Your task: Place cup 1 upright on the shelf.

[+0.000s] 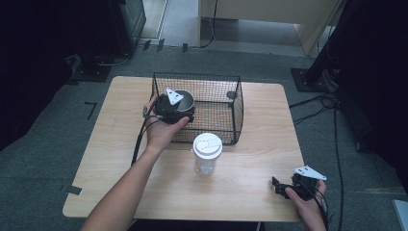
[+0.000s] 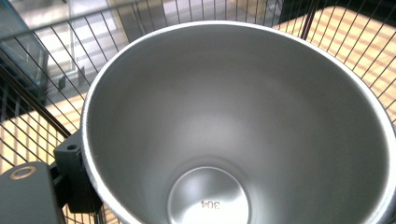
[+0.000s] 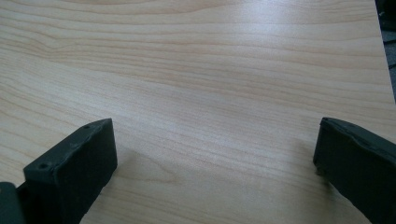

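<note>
- Nearest to the person, the right tool sits low over the near right corner of the bench. Its jaws stand wide apart with nothing between them, just bare wood grain in the right gripper view. It's well apart from the action, so I'd guess it's parked for now.
- Next out, mid-bench, there's a clear cup with a white lid, upright, just in front of the basket's near wall. Can't tell if anything's in it. Neither tool touches it.
- Then the wire basket, sitting on the far half of the bench, open on top.
- The steel cup is at the basket's near left corner, upright, mouth up. From the left gripper view you look straight down into it and it's empty, bare metal floor, mesh all round behind it.
- The left tool is clamped on the steel cup, one jaw hugging the outside wall by the rim. The other jaw is hidden, so whether it's inside the cup or across it I can't say.
- Key relation, I reckon: the cup's axis is vertical and it's within the basket's walls, so the next move is straight up or down, and the left hand is the one on it. Can't tell whether the cup's base is touching the basket floor yet.
</note>
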`<state>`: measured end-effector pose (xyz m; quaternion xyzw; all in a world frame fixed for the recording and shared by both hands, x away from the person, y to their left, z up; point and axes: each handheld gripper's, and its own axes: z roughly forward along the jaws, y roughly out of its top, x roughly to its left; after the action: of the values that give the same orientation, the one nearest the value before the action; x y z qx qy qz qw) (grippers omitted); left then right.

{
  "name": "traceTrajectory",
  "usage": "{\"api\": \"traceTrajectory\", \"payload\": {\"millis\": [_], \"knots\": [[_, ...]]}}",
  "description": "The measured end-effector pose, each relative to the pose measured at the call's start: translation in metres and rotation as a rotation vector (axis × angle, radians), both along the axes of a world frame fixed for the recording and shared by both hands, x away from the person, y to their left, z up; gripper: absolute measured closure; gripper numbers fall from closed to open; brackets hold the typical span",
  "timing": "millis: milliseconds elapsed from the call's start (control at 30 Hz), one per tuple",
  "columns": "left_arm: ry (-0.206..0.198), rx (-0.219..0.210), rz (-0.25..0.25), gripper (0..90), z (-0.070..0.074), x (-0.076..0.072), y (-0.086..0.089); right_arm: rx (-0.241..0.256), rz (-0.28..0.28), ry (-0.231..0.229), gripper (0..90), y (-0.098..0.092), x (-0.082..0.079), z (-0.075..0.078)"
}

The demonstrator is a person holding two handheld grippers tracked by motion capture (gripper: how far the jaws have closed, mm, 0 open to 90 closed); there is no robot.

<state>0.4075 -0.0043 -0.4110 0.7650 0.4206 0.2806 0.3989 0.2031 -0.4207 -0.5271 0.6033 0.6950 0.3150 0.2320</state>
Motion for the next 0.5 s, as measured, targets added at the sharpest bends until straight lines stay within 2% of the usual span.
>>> {"api": "traceTrajectory", "payload": {"millis": [100,233,500], "knots": [[0.019,0.023,0.015,8.0,-0.004,0.002,-0.003,0.001,0.001,0.000,0.0,0.000,0.000,0.000],[0.060,0.008,0.062,8.0,-0.008,0.007,-0.004,0.000,0.005,0.000,0.0,0.000,0.000,0.000],[0.112,0.047,0.070,8.0,-0.016,0.010,-0.007,-0.003,0.007,0.000,0.0,0.000,0.000,0.000]]}}
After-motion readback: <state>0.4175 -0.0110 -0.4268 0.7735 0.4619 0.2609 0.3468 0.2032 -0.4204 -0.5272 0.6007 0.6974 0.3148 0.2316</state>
